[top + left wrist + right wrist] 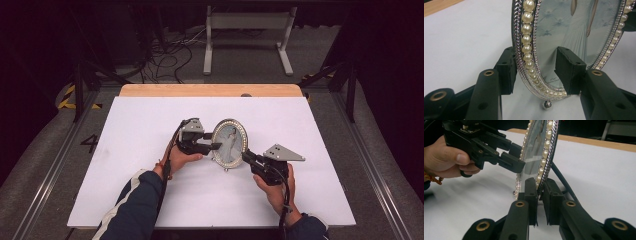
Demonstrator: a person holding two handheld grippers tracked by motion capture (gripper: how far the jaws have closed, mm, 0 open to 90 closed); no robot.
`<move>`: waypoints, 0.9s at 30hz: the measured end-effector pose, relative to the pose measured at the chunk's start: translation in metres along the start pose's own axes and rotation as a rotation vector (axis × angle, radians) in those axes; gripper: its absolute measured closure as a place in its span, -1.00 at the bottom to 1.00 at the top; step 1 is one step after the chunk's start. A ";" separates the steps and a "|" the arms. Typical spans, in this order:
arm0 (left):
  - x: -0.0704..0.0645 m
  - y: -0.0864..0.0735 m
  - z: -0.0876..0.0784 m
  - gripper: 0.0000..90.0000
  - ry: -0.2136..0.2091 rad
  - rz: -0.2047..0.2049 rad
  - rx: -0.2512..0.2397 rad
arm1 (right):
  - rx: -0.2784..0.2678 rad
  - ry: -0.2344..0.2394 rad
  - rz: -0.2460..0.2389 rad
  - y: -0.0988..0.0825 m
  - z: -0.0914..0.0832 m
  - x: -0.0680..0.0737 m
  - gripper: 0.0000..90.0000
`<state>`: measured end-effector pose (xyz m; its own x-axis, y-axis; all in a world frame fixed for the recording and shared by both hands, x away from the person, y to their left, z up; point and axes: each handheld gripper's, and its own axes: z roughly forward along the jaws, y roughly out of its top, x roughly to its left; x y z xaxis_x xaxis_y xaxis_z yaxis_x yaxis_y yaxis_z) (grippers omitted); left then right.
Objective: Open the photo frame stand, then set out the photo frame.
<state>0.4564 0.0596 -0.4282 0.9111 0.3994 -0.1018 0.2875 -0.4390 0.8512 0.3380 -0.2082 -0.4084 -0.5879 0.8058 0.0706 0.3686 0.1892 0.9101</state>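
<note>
The oval picture frame (524, 47) has a shiny silvery metal rim set with glossy cream pearls (its glass reflects). The table (150, 120) is matt white, edged in wood.

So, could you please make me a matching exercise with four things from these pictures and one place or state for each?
Things:
1. oval picture frame
2. left gripper
3. right gripper
4. white sheet

Places or states:
A. covers the wooden table
B. shut on the frame's rim
C. stands upright between both grippers
D. jaws apart, either side of the frame's edge

Pairs: 1-C, 2-D, 3-B, 4-A
</note>
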 end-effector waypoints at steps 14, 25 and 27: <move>-0.001 -0.002 -0.009 0.33 0.012 0.004 0.018 | 0.003 -0.007 0.035 0.001 0.003 -0.003 0.80; -0.006 -0.008 -0.018 0.34 0.023 0.010 0.019 | -0.001 -0.028 0.044 0.002 0.006 -0.004 0.78; -0.006 -0.009 -0.020 0.35 0.023 0.014 0.020 | -0.002 -0.032 0.048 0.002 0.007 -0.004 0.78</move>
<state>0.4423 0.0770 -0.4246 0.9082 0.4114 -0.0775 0.2806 -0.4608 0.8420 0.3460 -0.2073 -0.4094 -0.5465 0.8313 0.1016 0.3945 0.1486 0.9068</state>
